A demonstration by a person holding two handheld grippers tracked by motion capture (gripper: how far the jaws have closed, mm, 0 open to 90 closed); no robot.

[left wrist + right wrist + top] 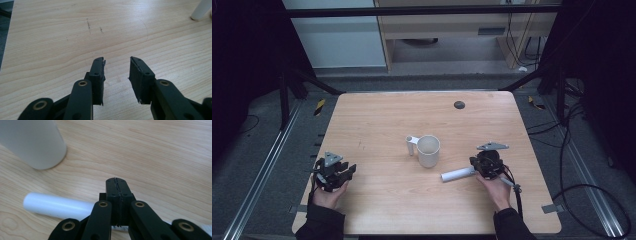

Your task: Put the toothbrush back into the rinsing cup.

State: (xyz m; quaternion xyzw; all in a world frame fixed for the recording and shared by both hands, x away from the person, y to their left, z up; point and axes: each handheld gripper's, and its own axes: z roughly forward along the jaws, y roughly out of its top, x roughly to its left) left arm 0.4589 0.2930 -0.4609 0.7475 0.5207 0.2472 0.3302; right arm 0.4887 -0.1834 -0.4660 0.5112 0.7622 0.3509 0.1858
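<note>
On the pale wood tabletop (377,200) we see a white mug (428,150) at centre; beside it, our clenched right gripper (116,181) overlies a white tube (57,206), left gripper (117,62) fingers released.

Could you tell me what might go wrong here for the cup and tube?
The white tube lies loose under the shut right gripper; a nudge could roll it. The cup stands just beyond the tube, so a forward sweep might knock it. The left gripper is open, far from both.

Even, soft overhead light on the wooden table (387,125), dark surroundings, faint shadows, and blurred close objects in gripper views.
</note>
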